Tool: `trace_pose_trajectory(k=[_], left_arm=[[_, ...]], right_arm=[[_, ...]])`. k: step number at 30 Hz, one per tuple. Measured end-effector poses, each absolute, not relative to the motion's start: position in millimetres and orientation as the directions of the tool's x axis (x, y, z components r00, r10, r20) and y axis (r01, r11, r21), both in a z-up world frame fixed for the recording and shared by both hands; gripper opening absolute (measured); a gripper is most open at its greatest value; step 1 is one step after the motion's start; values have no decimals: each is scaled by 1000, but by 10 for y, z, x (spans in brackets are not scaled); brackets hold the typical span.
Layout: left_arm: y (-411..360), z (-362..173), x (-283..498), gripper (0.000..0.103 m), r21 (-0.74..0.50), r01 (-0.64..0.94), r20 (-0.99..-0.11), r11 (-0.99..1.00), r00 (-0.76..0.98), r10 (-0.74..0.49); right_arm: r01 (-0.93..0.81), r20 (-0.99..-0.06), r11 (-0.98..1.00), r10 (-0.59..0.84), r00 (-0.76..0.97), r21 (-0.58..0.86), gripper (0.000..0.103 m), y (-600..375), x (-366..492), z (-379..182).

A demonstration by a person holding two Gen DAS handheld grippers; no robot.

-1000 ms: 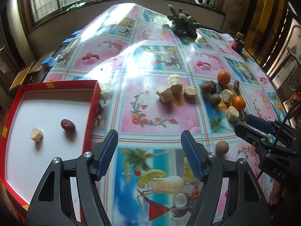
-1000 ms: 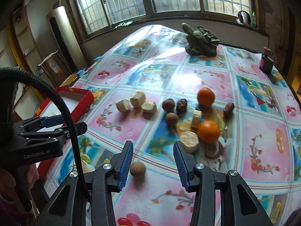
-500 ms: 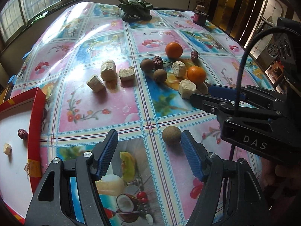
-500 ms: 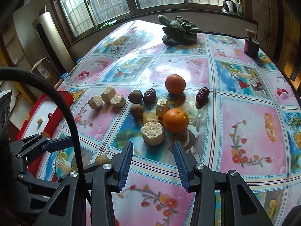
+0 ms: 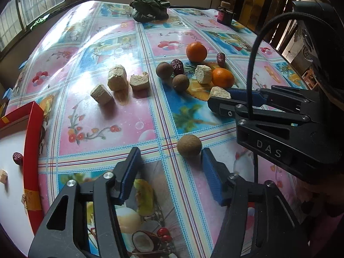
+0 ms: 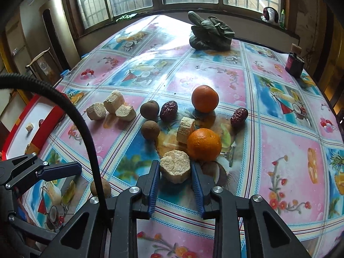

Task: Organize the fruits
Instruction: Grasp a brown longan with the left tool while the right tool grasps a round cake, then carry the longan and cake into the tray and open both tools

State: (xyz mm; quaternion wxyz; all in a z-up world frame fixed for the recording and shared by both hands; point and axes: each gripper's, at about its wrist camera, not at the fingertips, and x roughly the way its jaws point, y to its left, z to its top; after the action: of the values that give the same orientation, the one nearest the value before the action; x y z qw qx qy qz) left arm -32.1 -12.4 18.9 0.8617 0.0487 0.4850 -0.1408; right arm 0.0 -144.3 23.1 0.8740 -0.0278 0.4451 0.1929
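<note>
On the desk (image 5: 120,116), the pale chunk (image 6: 175,167) sits between the right gripper's (image 6: 175,169) parted fingers, while the brown ball (image 5: 189,145) lies just ahead of the left gripper's (image 5: 169,165) wide-apart fingers, toward the right one.

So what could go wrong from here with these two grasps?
The right gripper brackets the pale chunk, which touches the near orange; closing or lifting might nudge it and set it rolling. The left gripper is open with the round brown fruit beside one jaw, off centre; it may roll away.
</note>
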Motion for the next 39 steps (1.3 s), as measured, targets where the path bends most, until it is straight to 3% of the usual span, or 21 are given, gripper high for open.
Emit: trace_pose_trajectory(k=[2, 4, 15, 39], left_arm=[[-72, 197, -299, 26, -48, 274, -845, 960, 502, -186], [-28, 199, -280, 21, -55, 271, -841, 961, 506, -190], [334, 370, -348, 21, -90, 214, -820, 973, 539, -195], [1775, 601, -640, 21, 23, -117, -799, 993, 595, 88]], right_arm=[[-356, -788, 926, 313, 530, 129, 28, -1471, -14, 236], [-354, -785, 926, 316, 532, 132, 28, -1485, -32, 255], [-397, -757, 904, 371, 537, 161, 28, -1373, -175, 444], [-643, -717, 735, 566, 407, 215, 28, 83, -357, 715]])
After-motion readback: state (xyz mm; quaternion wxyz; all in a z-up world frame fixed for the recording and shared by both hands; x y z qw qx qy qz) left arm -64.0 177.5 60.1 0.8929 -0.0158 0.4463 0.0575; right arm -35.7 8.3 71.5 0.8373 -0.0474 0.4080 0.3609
